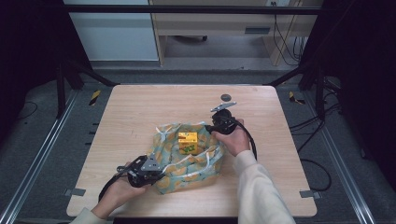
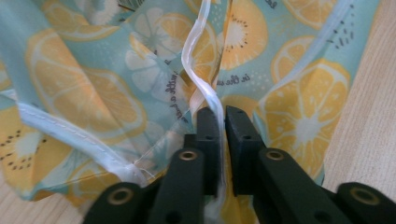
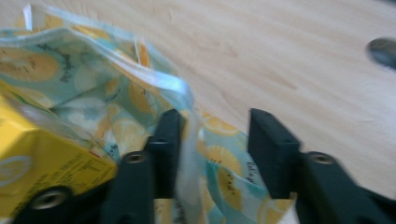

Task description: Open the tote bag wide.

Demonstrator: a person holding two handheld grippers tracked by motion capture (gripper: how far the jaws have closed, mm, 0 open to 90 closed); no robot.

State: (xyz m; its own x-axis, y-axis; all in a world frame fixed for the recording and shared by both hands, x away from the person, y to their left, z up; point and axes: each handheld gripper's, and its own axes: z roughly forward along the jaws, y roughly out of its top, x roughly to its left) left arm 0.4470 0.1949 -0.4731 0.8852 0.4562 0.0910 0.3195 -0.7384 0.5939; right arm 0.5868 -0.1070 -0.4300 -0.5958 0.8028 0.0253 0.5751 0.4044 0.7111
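High view: fruit-print bag (image 1: 187, 161) mid-table, yellow carton (image 1: 187, 142) already inside, between both grippers.

Left gripper view: left gripper (image 2: 218, 122) clamped on white handle strap (image 2: 201, 70).

Right gripper view: right gripper (image 3: 215, 140) jaws wide, straddling bag rim, carton just left. Likely left: grip rim, lift or close.

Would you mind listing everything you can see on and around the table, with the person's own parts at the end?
Fabric bag: one, pale blue with an orange and lemon slice print and white trim, lying open at the near middle of the table.
Carton: one, yellow, sitting in the open bag.
Round disc: one, dark grey, on the far side of the table, apart from the bag.
Table: one, light wood.
Left gripper: one, black, closed on the bag's white trim at its near left corner.
Right gripper: one, black, jaws apart at the bag's far right rim, one jaw against the trim.
Hands: two, each holding a gripper; the right arm in a cream sleeve.
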